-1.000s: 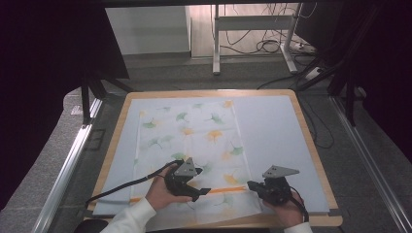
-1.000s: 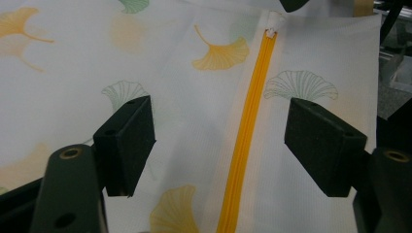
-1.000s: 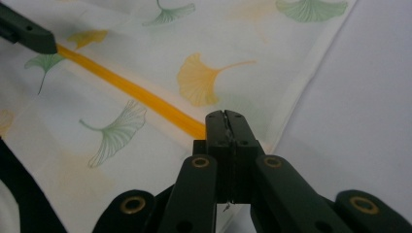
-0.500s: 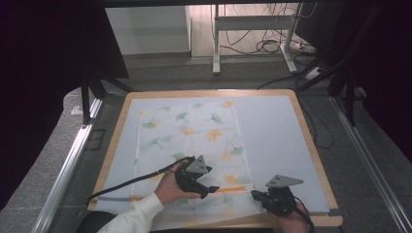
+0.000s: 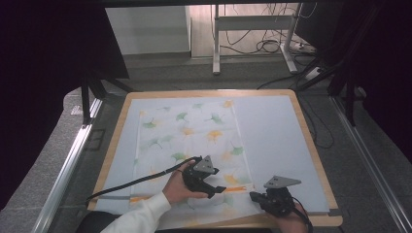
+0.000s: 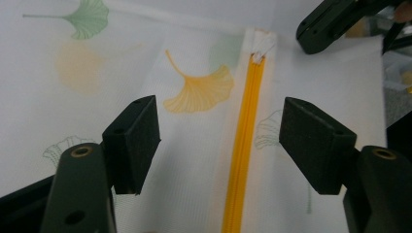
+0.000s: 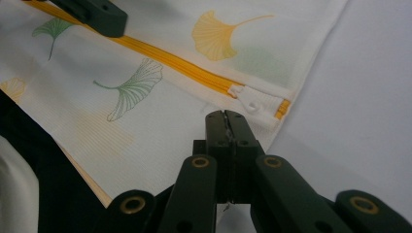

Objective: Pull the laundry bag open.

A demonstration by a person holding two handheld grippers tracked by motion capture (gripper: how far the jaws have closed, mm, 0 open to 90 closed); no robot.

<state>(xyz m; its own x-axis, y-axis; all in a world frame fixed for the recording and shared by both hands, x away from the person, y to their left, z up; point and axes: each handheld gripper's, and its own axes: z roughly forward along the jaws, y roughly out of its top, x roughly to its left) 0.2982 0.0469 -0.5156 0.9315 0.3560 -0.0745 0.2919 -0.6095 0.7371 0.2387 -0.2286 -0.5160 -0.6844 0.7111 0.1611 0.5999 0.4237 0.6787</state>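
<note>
My left hand (image 5: 180, 187) comes in from the near edge, sleeve angled up toward the middle, carrying my left gripper (image 5: 217, 189) low over the near part of the laundry bag (image 5: 194, 141). Its jaws stand spread and have just been closing a little, with the orange zipper (image 6: 243, 145) running between them but untouched by the foam pads (image 6: 138, 141). My right gripper (image 5: 255, 196) sits near the right front corner of the table (image 5: 311, 145), its jaws pressed tight together with nothing visibly caught, tips just short of the white zipper slider (image 7: 251, 103). The bag lies flat on the pale blue mat (image 5: 272, 126), long axis running away from me, while the zipper runs crosswise along its near end — slider at the right-hand end. The fabric is thin white mesh, finely ribbed, printed with ginkgo leaves (image 6: 201, 90) in orange and green; the zipper is a narrow, toothed orange strip ending under a white fabric tab.
</note>
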